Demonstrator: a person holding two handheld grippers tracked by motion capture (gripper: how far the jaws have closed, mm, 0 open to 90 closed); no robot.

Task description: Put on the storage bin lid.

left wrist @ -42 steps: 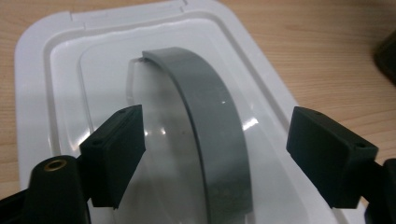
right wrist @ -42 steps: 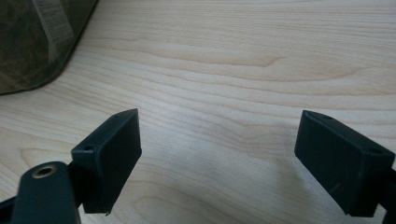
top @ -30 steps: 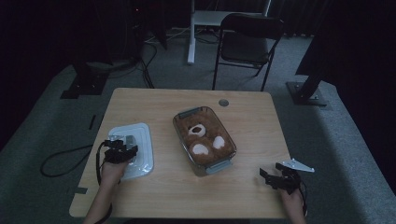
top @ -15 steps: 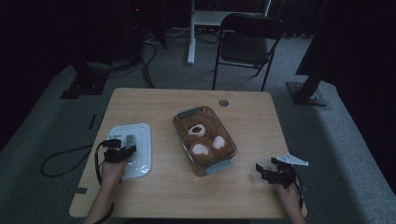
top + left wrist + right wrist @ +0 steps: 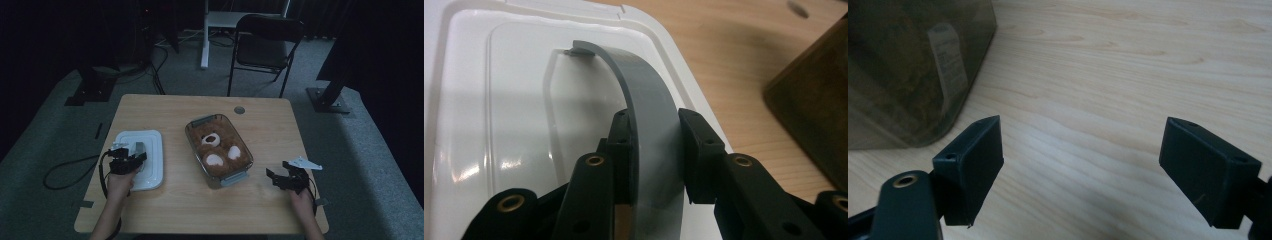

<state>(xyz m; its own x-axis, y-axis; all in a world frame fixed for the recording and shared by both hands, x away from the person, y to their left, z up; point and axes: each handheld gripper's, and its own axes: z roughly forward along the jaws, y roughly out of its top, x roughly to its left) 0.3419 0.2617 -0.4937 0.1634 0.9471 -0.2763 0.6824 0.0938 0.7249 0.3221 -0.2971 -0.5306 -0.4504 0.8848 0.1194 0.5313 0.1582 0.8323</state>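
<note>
Lid (image 5: 141,158), white plastic, lies flat at the left side of the table (image 5: 200,210), well apart from the glass dish (image 5: 218,149). My left gripper (image 5: 651,145) sits over its near right part, jaws clamped on the lid's grey curved tab (image 5: 644,100); the tab arcs up off the lid surface between my two black pads. Left hand (image 5: 120,182) is behind it, cable (image 5: 65,172) trailing off the table's left edge.

Glass dish sits mid-table, angled, with a brown teddy bear (image 5: 220,147) inside, white muzzle and paw pads facing up. Grey clips on both short ends of the dish.

My right gripper (image 5: 1080,165) is low over bare wood just right of the dish's near corner, jaws spread wide, nothing between them. In the right gripper view a label (image 5: 950,57) shows on the dish wall; print too blurred to read. No other writing legible.

Small round grommet (image 5: 239,109) near the table's far edge. Folding chair (image 5: 265,45) stands beyond the table.
</note>
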